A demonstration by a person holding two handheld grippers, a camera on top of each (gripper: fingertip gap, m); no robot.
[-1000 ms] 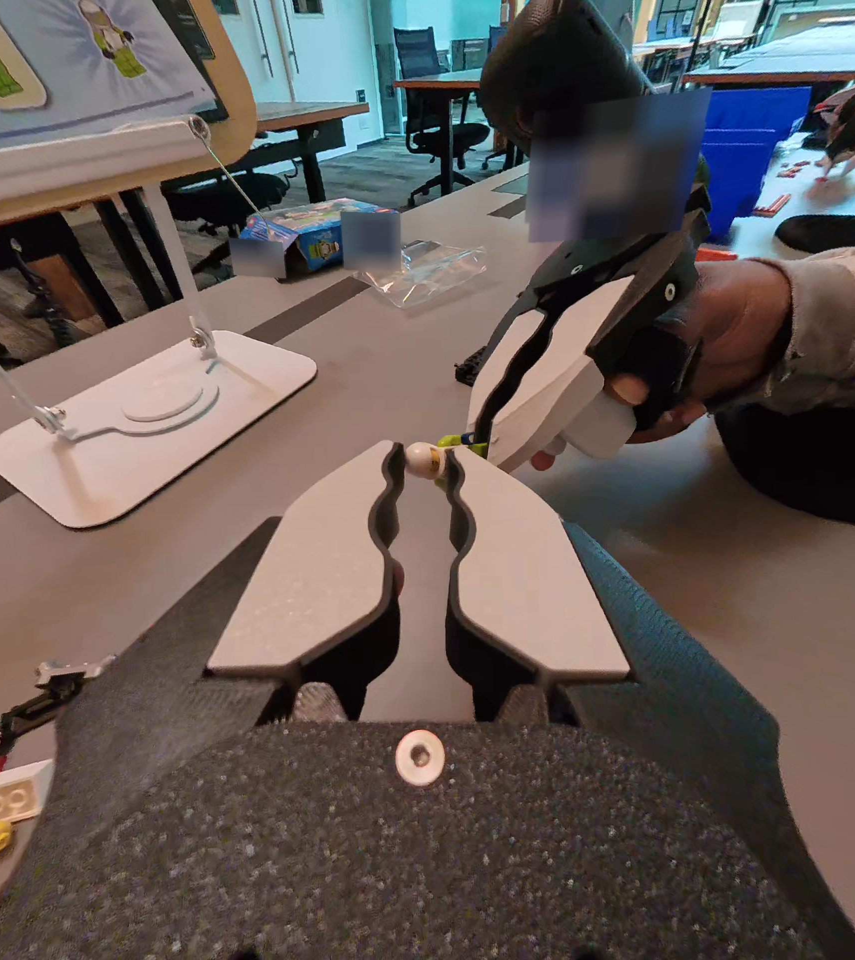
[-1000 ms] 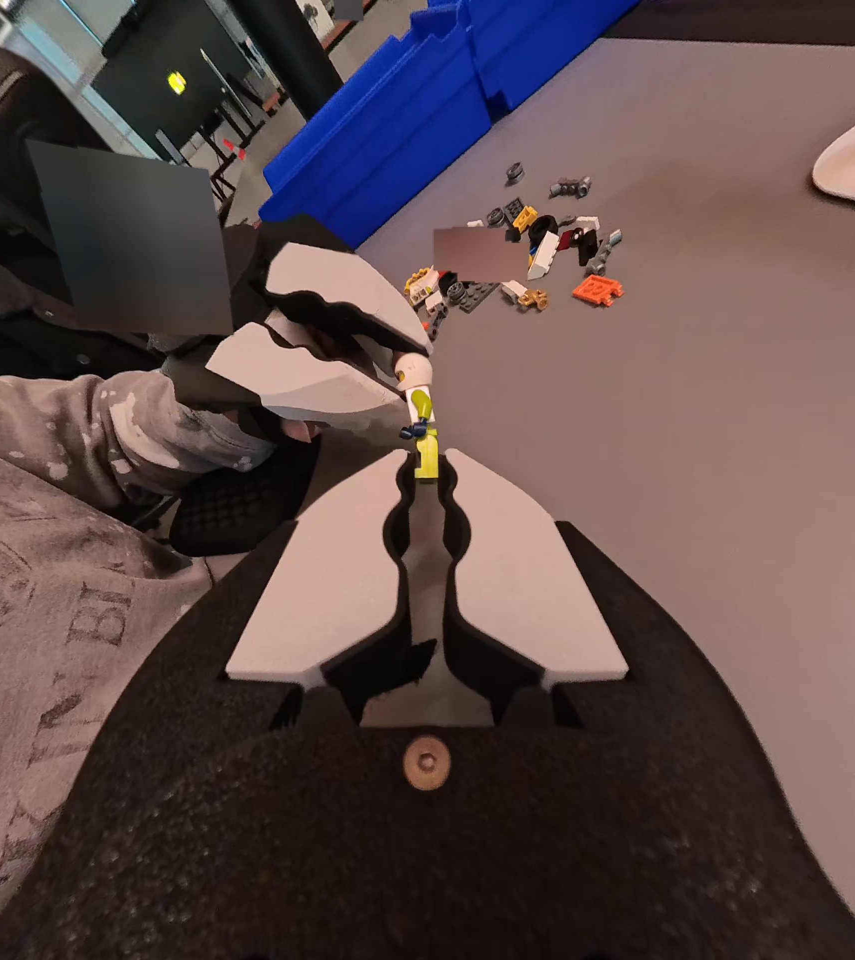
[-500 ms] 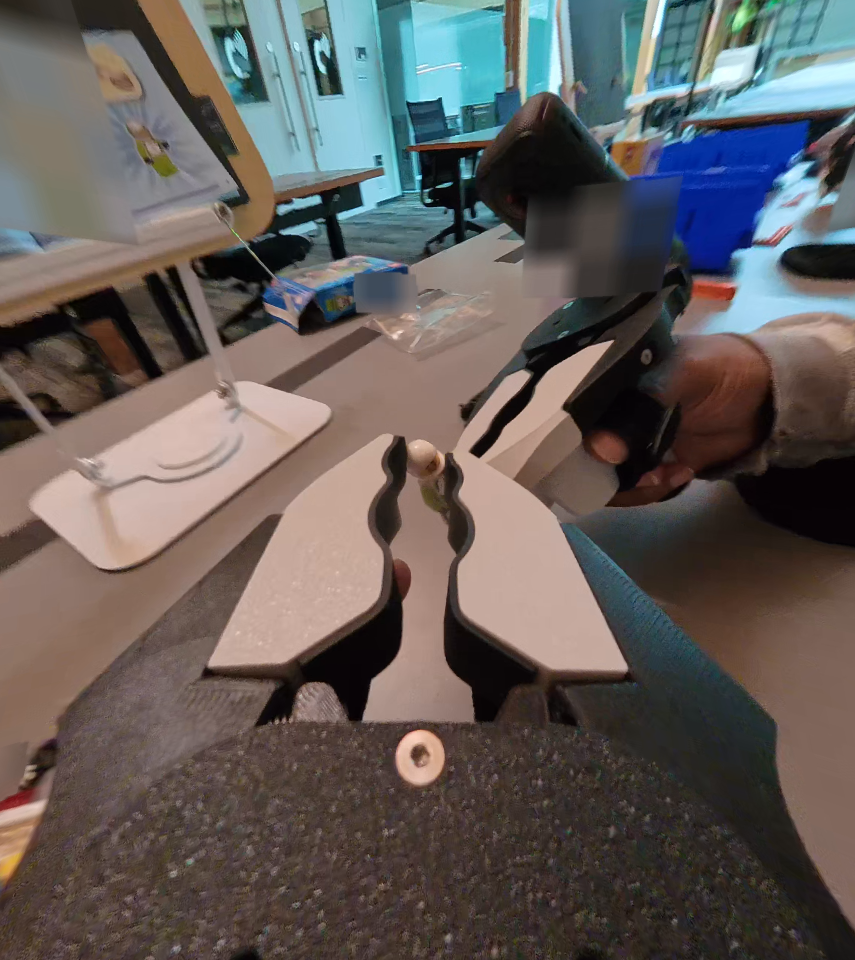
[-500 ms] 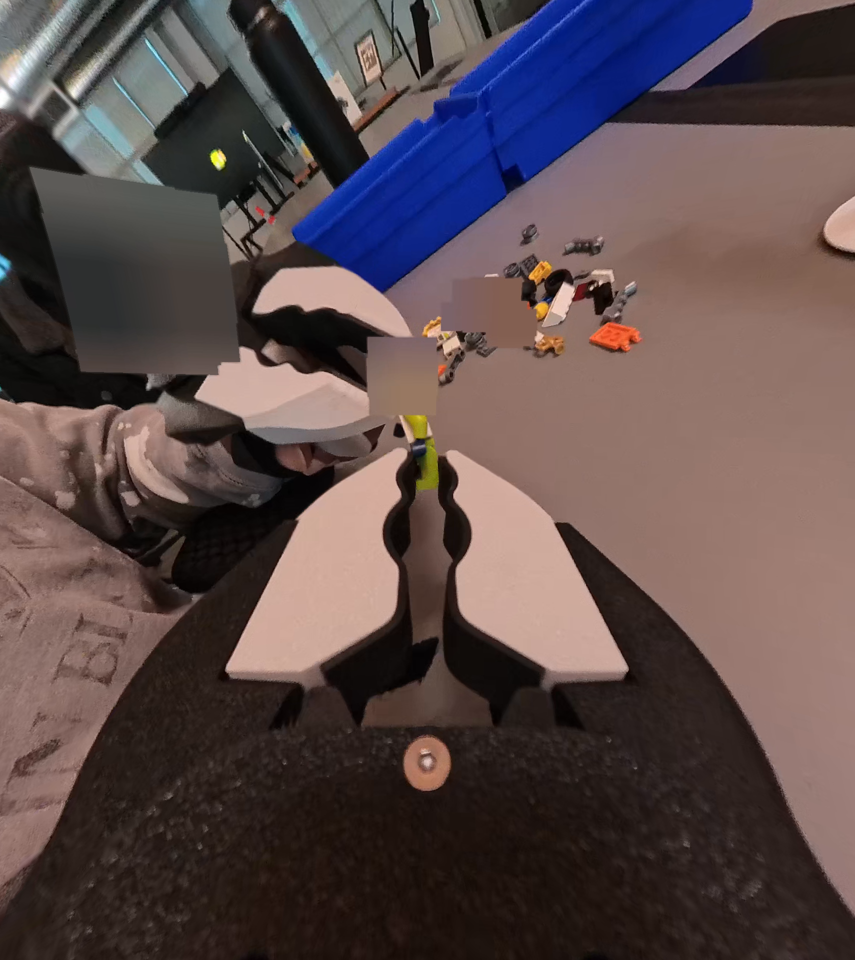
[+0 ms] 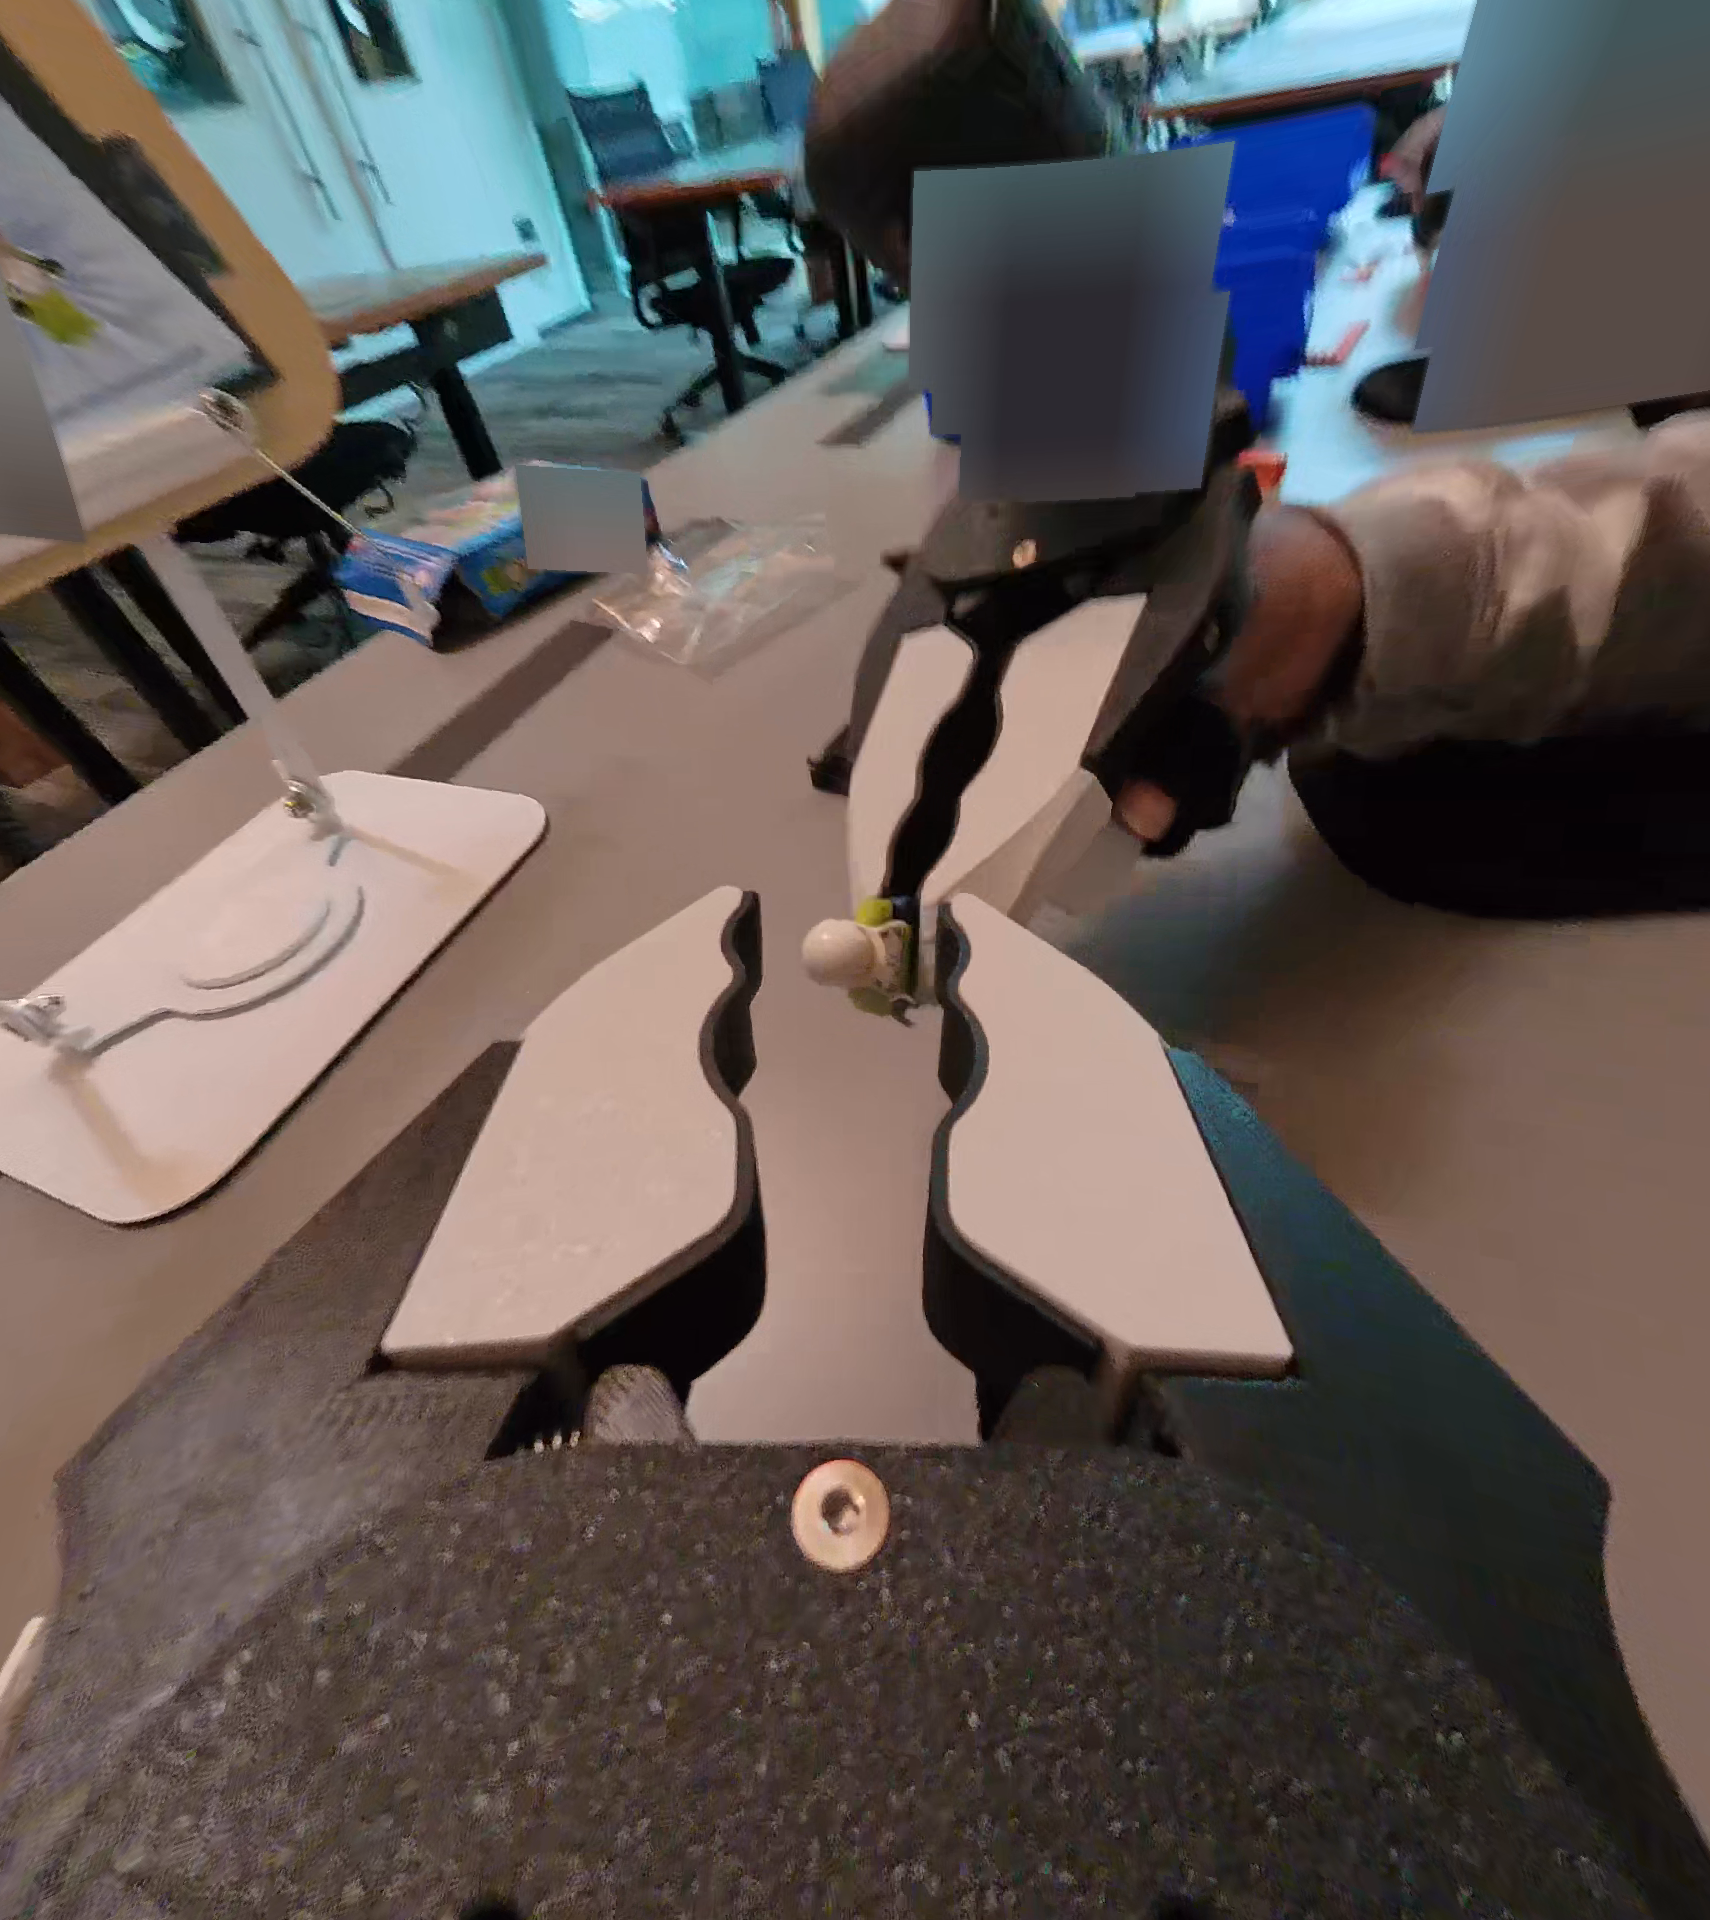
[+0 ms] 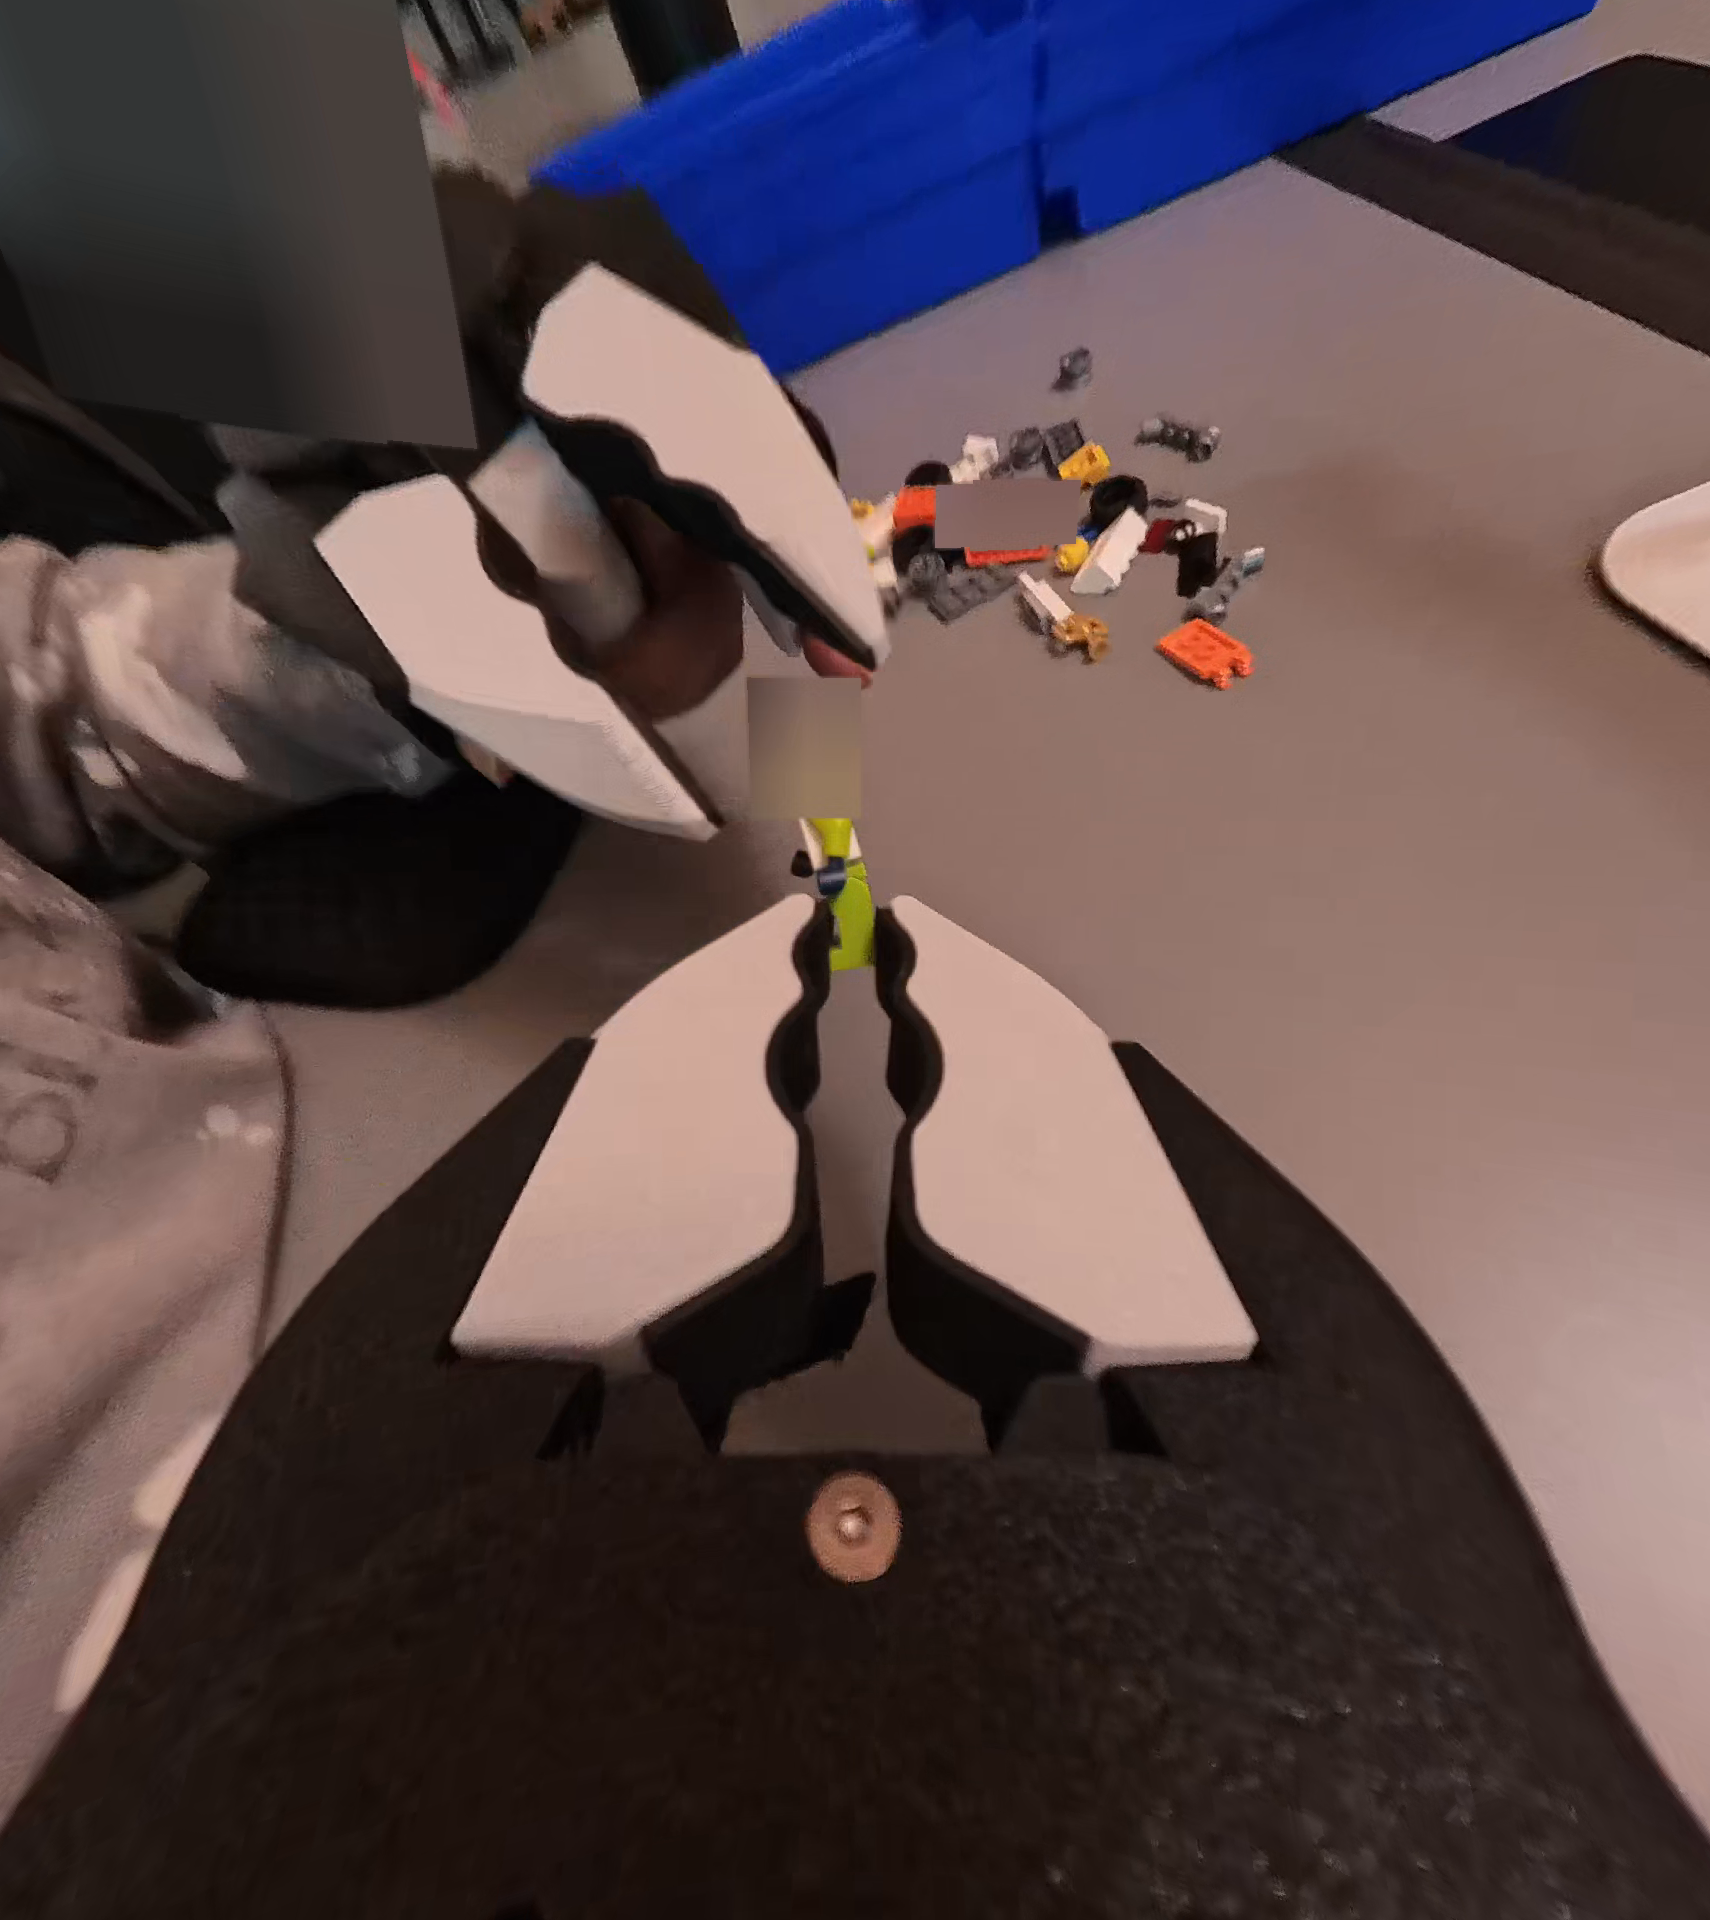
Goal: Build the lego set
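A mosaic patch hid the minifigure's [image 6: 849,914] head in the right wrist view; the left showed it white. The right gripper [image 6: 851,920] pinched its lime legs, the left gripper [image 5: 843,951] spread. Only the right view showed the loose lego pieces [image 6: 1090,540].

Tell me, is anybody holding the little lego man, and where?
Yes. The right gripper pinches the minifigure by its lime-green legs. The left gripper is open around its white head, not gripping it.

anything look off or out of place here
Nothing looks damaged or spilled. The minifigure is pinched by its legs in the right gripper; the open left gripper jaws flank its head without touching. Loose lego pieces sit in one pile.
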